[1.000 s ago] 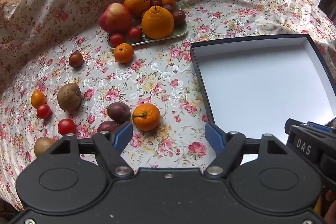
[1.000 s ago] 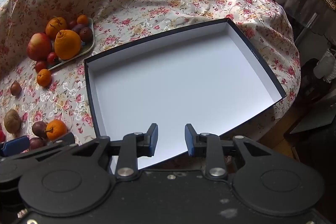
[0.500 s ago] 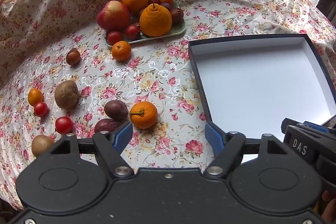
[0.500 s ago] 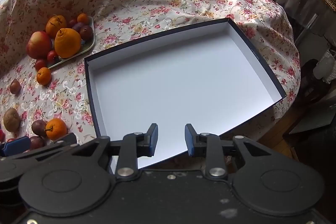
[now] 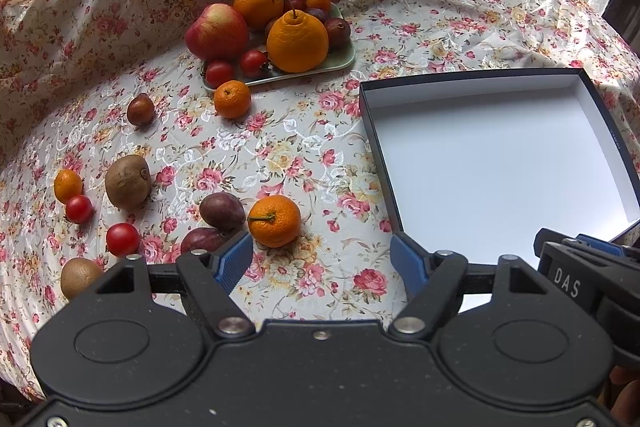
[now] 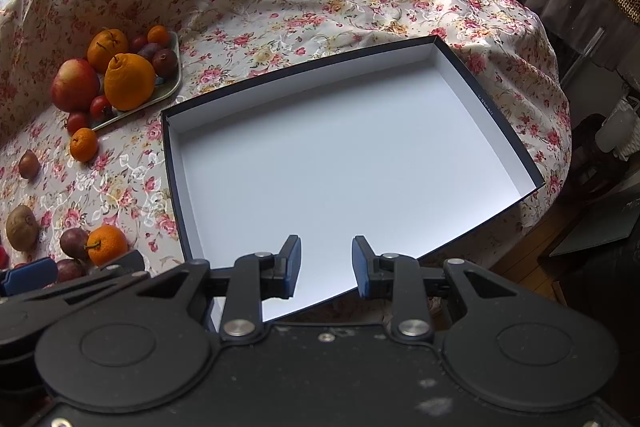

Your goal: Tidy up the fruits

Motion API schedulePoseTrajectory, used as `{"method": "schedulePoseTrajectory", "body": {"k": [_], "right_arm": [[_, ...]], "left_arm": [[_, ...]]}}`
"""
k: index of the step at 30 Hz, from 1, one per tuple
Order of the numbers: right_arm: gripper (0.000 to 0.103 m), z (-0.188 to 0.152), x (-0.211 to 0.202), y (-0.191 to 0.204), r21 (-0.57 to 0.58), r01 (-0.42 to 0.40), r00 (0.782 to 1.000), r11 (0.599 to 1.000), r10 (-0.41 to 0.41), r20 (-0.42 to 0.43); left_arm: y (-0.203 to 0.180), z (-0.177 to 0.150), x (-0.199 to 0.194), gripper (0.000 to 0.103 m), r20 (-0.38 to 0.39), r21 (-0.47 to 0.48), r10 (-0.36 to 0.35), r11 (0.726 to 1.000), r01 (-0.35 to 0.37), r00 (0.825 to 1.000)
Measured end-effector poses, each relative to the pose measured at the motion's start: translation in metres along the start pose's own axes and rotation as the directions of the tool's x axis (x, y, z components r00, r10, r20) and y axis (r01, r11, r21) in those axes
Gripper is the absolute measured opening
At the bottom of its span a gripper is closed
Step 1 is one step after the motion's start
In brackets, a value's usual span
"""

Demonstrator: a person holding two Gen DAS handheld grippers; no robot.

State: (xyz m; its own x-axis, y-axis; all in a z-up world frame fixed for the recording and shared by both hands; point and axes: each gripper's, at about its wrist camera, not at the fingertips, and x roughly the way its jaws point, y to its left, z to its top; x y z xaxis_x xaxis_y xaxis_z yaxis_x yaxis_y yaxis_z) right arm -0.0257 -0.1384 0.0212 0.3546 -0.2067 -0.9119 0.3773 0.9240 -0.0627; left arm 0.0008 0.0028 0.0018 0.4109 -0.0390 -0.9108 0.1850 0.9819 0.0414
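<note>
Floral cloth [image 5: 304, 147] holds scattered fruit beside box [image 5: 608, 131].

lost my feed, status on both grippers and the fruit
Left gripper open, empty. Right gripper open, empty, above the box. Nearest tangerine on the cloth, ahead of left jaws. Nothing blocking.

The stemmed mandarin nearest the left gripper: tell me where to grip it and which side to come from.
Grip the mandarin across its round middle, coming down from above with the left gripper, whose jaws stand open. Its stem points sideways toward the purple passion fruit that sits close beside it, so set the jaws on the other two sides, which look free, rather than on the stem side.
</note>
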Motion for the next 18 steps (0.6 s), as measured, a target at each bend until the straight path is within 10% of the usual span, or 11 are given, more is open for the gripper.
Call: {"method": "schedulePoseTrajectory", "body": {"k": [18], "right_arm": [[0.030,-0.0009,-0.0010,0.0013,-0.008,0.003,1.000,1.000,-0.003,0.005]], "left_arm": [[0.0010,0.0000,-0.0006,0.077,0.000,-0.005,0.000,1.000,0.000,1.000]]}}
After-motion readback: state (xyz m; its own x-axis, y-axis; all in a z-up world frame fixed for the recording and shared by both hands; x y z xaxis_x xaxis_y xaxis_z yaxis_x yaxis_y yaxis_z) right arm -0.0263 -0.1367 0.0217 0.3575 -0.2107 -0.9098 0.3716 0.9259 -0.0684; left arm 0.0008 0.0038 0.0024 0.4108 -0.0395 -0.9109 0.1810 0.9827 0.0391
